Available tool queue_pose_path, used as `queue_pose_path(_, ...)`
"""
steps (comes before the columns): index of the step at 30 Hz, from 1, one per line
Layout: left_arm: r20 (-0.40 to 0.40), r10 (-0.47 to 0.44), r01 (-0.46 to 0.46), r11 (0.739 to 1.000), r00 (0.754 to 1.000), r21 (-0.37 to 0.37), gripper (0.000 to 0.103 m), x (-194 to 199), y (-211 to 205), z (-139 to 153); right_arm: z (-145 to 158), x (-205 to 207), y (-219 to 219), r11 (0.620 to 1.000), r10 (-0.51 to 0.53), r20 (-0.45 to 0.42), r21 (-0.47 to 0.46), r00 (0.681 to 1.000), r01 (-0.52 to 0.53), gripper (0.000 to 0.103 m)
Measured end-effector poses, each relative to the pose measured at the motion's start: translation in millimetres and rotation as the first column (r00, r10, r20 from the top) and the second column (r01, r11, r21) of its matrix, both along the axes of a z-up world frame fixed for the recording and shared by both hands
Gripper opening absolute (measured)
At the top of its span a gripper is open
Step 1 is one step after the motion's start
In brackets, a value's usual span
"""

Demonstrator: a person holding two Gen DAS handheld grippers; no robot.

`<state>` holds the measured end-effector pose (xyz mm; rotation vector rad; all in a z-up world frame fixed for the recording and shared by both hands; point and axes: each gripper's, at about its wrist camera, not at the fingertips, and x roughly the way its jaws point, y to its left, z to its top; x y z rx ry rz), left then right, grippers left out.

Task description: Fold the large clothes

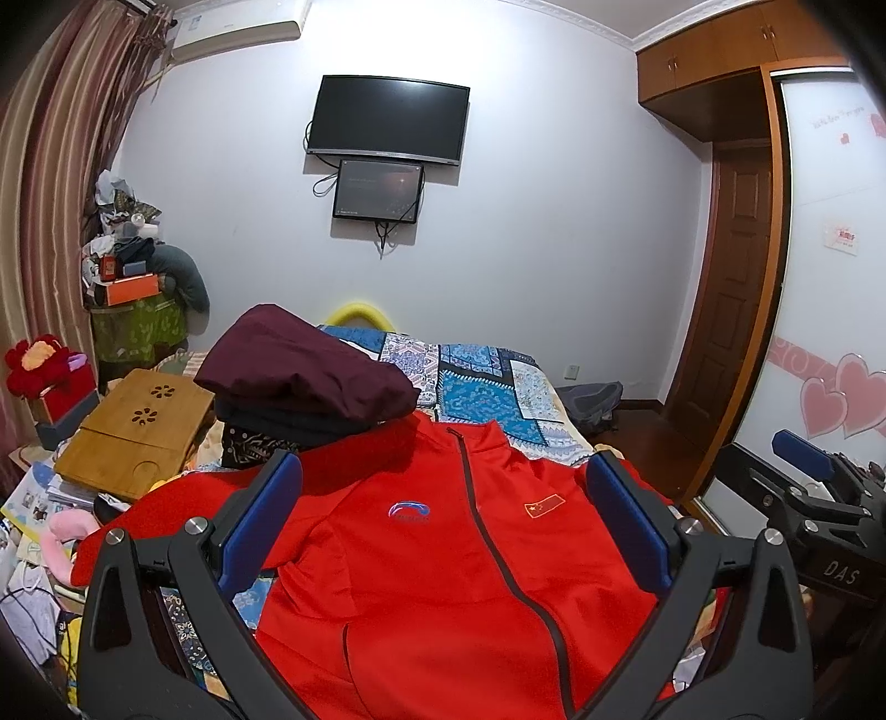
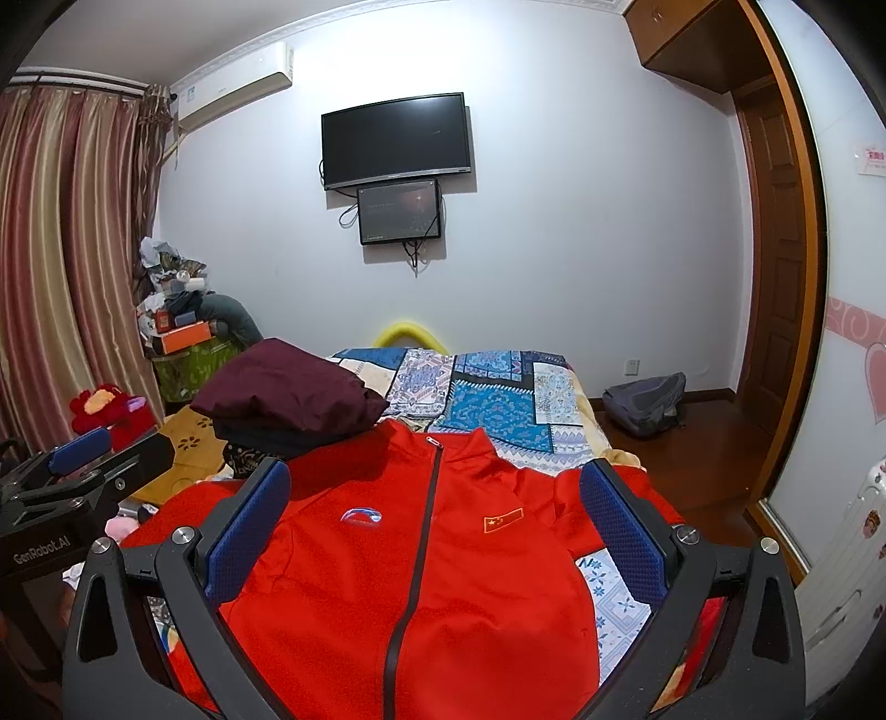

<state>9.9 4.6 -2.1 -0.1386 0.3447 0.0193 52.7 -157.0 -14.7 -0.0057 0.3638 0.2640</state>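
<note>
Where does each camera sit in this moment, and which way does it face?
Left wrist: rides the left gripper, raised over the near end of the bed, facing the TV wall; its open fingers frame the red jacket, and the right gripper shows at right.
Right wrist: rides the right gripper, same heading; its open fingers frame the jacket, and the left gripper shows at left.
Shared: jacket, maroon folded pile, patterned bedspread, TV.

Wall-mounted television (image 1: pixel 387 119), small screen (image 1: pixel 377 190) below it, air conditioner (image 1: pixel 238 34), striped curtains (image 1: pixel 50 183), patchwork bedspread (image 1: pixel 487 387), grey backpack (image 2: pixel 645 404)
</note>
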Motion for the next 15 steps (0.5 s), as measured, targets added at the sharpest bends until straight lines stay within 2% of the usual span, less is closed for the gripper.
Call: queue_pose_path(15, 0.001, 0.002, -0.002, 1.000, 1.000, 0.002, 0.103, -0.1, 0.1, -1.1, 0.8, -0.3, 4.6, 1.000, 0.003, -0.002, -0.011, 1.000, -0.003, 0.103)
